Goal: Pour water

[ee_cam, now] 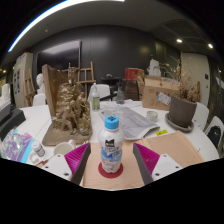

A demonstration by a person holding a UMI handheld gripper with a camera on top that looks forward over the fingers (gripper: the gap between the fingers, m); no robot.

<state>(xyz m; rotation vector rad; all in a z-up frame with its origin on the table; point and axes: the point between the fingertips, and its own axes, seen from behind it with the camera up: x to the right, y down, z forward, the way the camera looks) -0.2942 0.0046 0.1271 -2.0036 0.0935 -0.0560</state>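
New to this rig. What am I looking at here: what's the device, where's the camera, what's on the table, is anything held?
There is no robot arm. A person carries a hand-held gripper with two fingers, and the single picture comes from a wide-angle camera mounted on it, looking forward along those fingers. The pink pads at the bottom are the fingers' inner faces. A water bottle with a blue cap stands between them; I cannot tell whether the fingers press on it. Beyond it is a cluttered white table with papers, a wooden model ahead to the left, and a cardboard box further back to the right. The task is pouring water.
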